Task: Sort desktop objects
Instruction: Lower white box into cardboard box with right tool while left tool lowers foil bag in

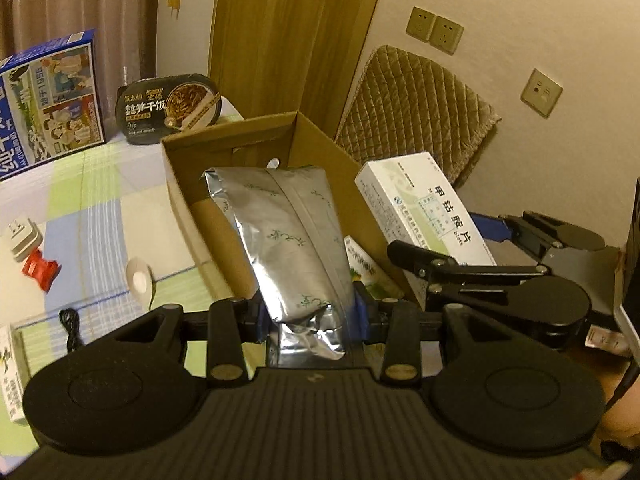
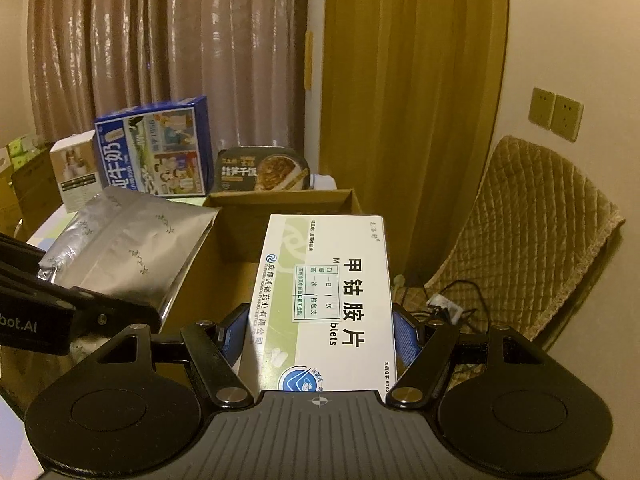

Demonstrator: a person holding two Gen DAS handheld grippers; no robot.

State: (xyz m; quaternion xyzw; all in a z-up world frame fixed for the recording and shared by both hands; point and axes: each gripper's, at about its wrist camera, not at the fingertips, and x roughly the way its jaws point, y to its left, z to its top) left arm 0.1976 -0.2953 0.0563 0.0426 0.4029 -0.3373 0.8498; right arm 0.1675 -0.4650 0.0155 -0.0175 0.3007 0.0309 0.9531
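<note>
My left gripper (image 1: pixel 312 316) is shut on a silver foil pouch (image 1: pixel 288 236) and holds it over the open cardboard box (image 1: pixel 176 184). The pouch also shows in the right wrist view (image 2: pixel 132 248). My right gripper (image 2: pixel 320 332) is shut on a white medicine box (image 2: pixel 328 300) with green print, held above the cardboard box (image 2: pixel 280 200) near its right side. That medicine box shows in the left wrist view (image 1: pixel 424 208). A green and white packet (image 1: pixel 368 272) lies inside the box.
On the checked tablecloth (image 1: pixel 100 200) lie a white plug (image 1: pixel 22 236), a red clip (image 1: pixel 40 268), a white round item (image 1: pixel 138 276) and a black cable (image 1: pixel 72 328). A blue milk carton (image 1: pixel 48 100) and a black meal bowl (image 1: pixel 172 108) stand behind. A quilted chair (image 1: pixel 416 112) is right.
</note>
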